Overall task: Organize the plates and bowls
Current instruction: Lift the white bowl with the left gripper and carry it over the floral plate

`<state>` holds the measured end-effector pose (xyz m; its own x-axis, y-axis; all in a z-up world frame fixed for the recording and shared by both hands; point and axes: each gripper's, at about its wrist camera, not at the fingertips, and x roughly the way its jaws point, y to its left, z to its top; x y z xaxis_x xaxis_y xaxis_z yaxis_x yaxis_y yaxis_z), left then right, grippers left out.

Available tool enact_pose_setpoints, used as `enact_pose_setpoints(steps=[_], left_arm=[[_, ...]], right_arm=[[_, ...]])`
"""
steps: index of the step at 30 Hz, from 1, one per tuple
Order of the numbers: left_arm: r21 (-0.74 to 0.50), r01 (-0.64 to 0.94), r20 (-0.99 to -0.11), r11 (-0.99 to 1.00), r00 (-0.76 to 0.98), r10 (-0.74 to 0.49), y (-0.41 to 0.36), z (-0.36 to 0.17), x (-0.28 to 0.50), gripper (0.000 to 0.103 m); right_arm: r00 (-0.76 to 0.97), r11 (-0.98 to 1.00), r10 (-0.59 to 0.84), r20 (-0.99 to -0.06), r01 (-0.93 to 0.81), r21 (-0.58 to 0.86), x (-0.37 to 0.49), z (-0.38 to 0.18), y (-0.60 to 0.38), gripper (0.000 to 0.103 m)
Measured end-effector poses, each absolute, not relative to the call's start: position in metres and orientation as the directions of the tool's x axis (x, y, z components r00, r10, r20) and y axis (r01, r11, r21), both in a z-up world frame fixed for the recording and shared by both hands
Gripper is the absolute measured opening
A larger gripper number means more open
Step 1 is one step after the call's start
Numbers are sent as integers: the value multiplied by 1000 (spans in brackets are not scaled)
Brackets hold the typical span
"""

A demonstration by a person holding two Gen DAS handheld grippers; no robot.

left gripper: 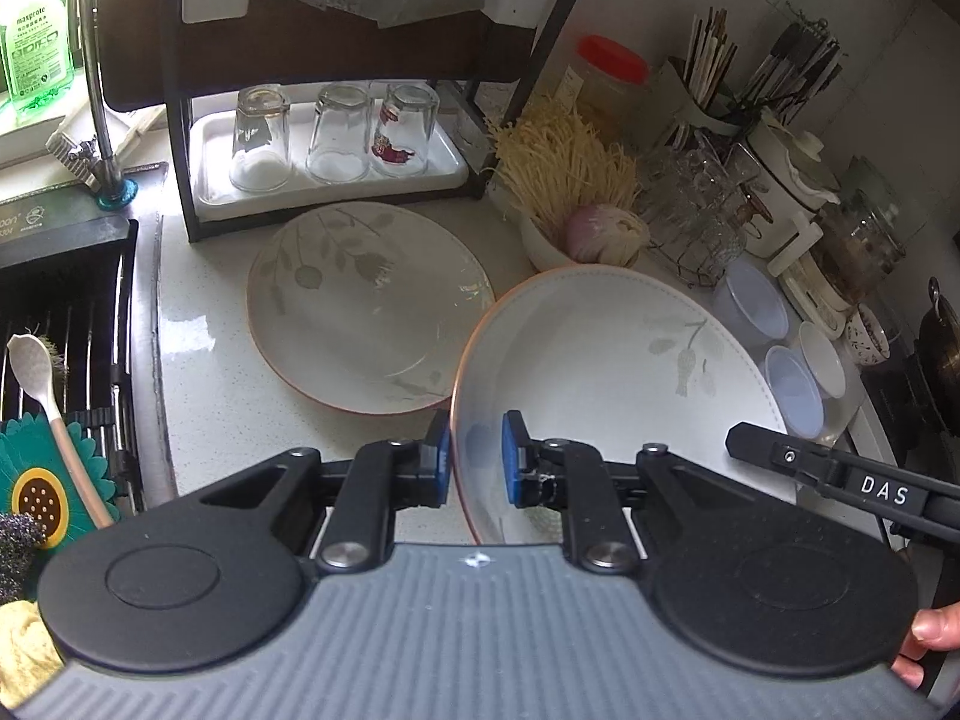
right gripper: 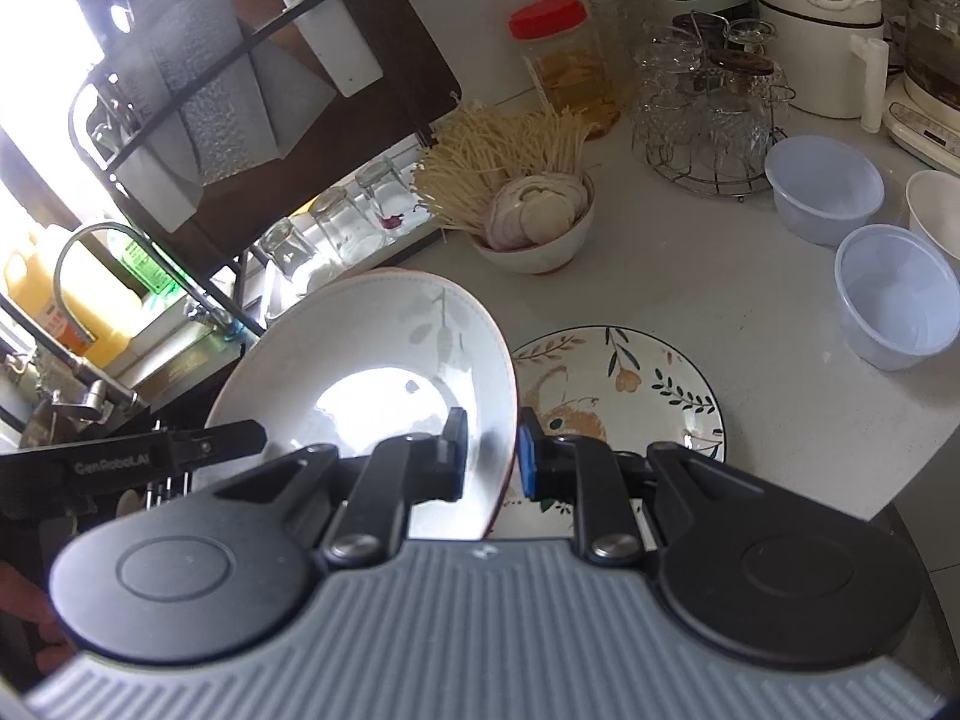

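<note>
A white plate with a grey leaf print [left gripper: 618, 360] is held tilted above the counter; it also shows in the right wrist view [right gripper: 372, 372]. My left gripper [left gripper: 476, 459] is shut on its left rim. My right gripper [right gripper: 493, 456] is shut on its right rim. A second leaf-print plate [left gripper: 360, 306] lies flat on the counter to the left. A colourful floral plate [right gripper: 630, 390] lies flat under the held plate's right edge. A bowl of sliced onion and noodles [right gripper: 534, 222] stands behind.
A dark rack with upturned glasses [left gripper: 330, 138] on a white tray stands at the back. The sink [left gripper: 60, 324] with a drying rack and spoon is at left. Clear plastic bowls [right gripper: 894, 294], a glass stand [right gripper: 708, 108], a red-lidded jar [right gripper: 564, 60] and appliances crowd the right.
</note>
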<state>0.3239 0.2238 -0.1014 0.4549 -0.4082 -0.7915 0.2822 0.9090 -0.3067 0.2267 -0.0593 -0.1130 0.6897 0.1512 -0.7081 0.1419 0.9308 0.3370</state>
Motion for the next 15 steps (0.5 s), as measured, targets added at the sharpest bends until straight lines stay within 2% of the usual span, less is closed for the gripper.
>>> enact_pose_setpoints(steps=[8, 11, 15], left_arm=[[-277, 253, -821, 927, 438, -365, 181, -126, 332, 20], [-338, 204, -820, 919, 416, -394, 176, -138, 336, 20], [-293, 201, -833, 935, 426, -353, 160, -151, 335, 20]], right_arm=[[653, 935, 177, -736, 123, 334, 245, -133, -96, 20], [634, 942, 178, -753, 111, 316, 252, -144, -107, 20], [601, 951, 192, -776, 82, 299, 258, -162, -115, 20]])
